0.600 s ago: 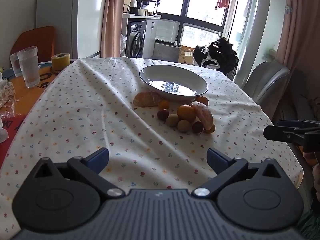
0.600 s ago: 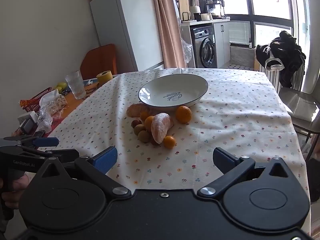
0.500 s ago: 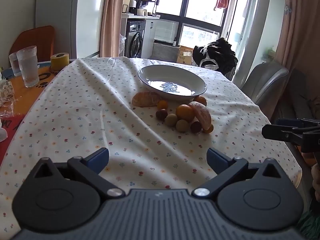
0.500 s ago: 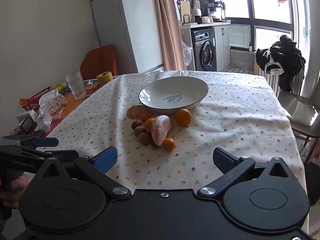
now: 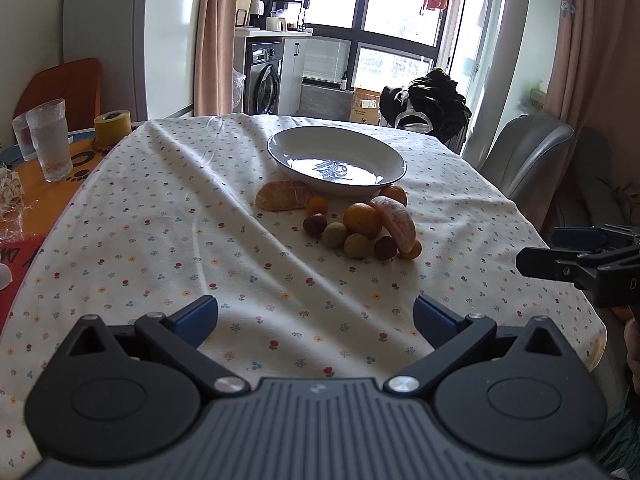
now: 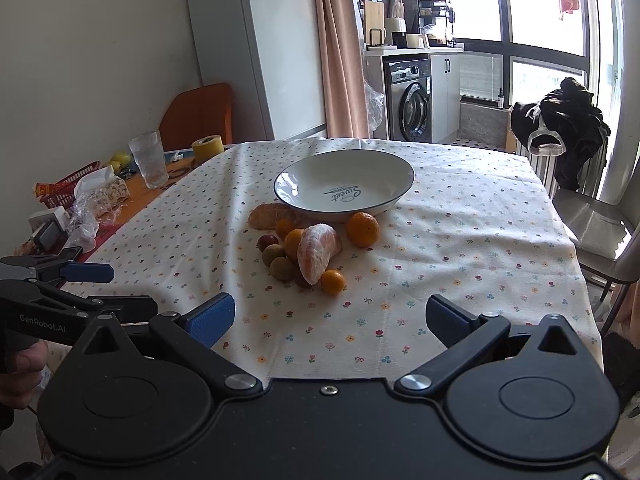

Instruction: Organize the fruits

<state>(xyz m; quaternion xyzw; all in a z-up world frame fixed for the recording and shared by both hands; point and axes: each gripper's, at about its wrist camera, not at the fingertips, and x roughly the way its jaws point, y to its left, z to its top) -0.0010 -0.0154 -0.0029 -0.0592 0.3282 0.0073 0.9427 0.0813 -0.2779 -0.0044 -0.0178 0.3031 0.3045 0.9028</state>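
Note:
A white plate (image 5: pixel 392 162) (image 6: pixel 404 172) with a dark rim stands mid-table, nothing in it. In front of it lies a heap of fruit: a peeled citrus half (image 5: pixel 398 222) (image 6: pixel 316 252), oranges (image 5: pixel 362 220) (image 6: pixel 362 229), a second peeled piece (image 5: pixel 284 196) (image 6: pixel 264 214), small green-brown fruits (image 5: pixel 356 246) (image 6: pixel 282 268), dark red ones (image 5: pixel 314 224) and small kumquats (image 6: pixel 333 282). My left gripper (image 5: pixel 316 318) is open, low over the cloth, well short of the heap. My right gripper (image 6: pixel 330 318) is open too, near the table's front edge.
The table wears a flowered cloth (image 5: pixel 160 220). Glasses (image 5: pixel 50 140) (image 6: pixel 149 159) and a yellow tape roll (image 5: pixel 113 127) stand at the left, with packets and a red basket (image 6: pixel 72 184). A grey chair (image 5: pixel 528 152) (image 6: pixel 596 216) stands at the right edge.
Both cameras have drifted slightly; the plate and fruit sit a little lower and more to the left in the views. Both grippers stay open, nothing taken.

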